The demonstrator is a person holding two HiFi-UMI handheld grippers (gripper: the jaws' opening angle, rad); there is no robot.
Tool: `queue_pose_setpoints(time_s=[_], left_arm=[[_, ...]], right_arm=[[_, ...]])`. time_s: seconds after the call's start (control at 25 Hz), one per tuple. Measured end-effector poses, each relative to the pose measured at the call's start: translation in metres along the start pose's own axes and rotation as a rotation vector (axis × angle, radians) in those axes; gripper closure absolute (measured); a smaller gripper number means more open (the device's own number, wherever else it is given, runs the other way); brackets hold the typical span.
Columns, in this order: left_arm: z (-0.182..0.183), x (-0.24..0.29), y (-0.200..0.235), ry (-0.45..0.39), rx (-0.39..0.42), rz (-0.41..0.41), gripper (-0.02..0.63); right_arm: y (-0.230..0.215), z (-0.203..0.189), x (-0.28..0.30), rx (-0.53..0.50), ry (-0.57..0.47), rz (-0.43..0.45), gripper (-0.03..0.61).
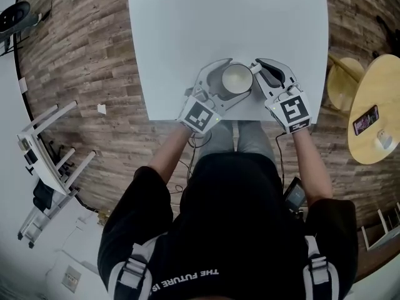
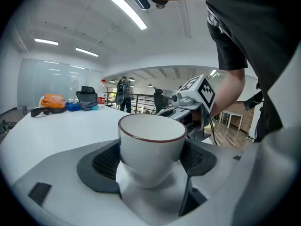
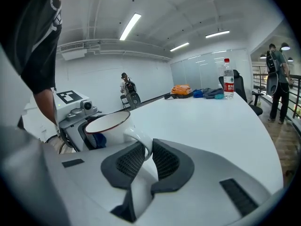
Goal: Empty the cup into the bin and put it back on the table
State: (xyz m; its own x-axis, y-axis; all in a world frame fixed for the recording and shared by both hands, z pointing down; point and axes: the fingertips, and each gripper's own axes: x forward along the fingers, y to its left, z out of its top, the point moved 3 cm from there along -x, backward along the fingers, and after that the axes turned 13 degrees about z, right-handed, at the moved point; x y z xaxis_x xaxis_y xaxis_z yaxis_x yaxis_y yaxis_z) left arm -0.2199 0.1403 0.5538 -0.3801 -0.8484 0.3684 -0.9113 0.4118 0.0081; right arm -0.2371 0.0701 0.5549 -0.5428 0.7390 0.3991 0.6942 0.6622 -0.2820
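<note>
Left gripper (image 2: 149,167) is clamped on the cup (image 2: 151,140), black pads (image 2: 101,163) pressed to either side of the round lower body. Right gripper (image 3: 149,160) is pinched together on the cup's handle (image 3: 139,140), with the loop caught between its two ribbed pads. So both grippers hold one cup, which sits centre frame in the head view, over the near edge of the white worktop (image 1: 187,30). Can't tell if the base rests on it or is just clear. Cup is white with a thin dark red rim. It looks like glazed ceramic, so probably stiff, fairly heavy for its size, slick on the outside and breakable if dropped or knocked. The body grip low on the curve could slide upward. The handle grip stops it spinning but is a thin, weak spot, so the body should carry the weight. Inside looks pale, contents not readable. No bin in any view. Other stuff: bottle (image 3: 228,79) and bags (image 3: 181,89) at the worktop's far end, upper right of the right gripper view, well away.
</note>
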Motion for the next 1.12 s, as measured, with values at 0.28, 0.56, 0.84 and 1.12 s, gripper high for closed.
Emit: queue_pose_setpoints(time_s=[0.28, 0.56, 0.84, 1.12], left_arm=[[0.067, -0.029, 0.007, -0.104, -0.066, 0.008, 0.238], [0.172, -0.068, 0.006, -0.217, -0.082, -0.022, 0.238], [0.223, -0.043, -0.032, -0.253, 0.000, -0.216, 0.238], [0.239, 0.010, -0.154, -0.225, 0.048, -0.550, 0.238]], right_arm=[[0.021, 0.059, -0.022, -0.062, -0.050, -0.025, 0.525], [0.056, 0.162, -0.074, -0.284, -0.224, -0.142, 0.523], [0.051, 0.178, -0.151, -0.208, -0.303, -0.265, 0.526], [0.065, 0.113, -0.281, -0.082, -0.319, -0.596, 0.526]])
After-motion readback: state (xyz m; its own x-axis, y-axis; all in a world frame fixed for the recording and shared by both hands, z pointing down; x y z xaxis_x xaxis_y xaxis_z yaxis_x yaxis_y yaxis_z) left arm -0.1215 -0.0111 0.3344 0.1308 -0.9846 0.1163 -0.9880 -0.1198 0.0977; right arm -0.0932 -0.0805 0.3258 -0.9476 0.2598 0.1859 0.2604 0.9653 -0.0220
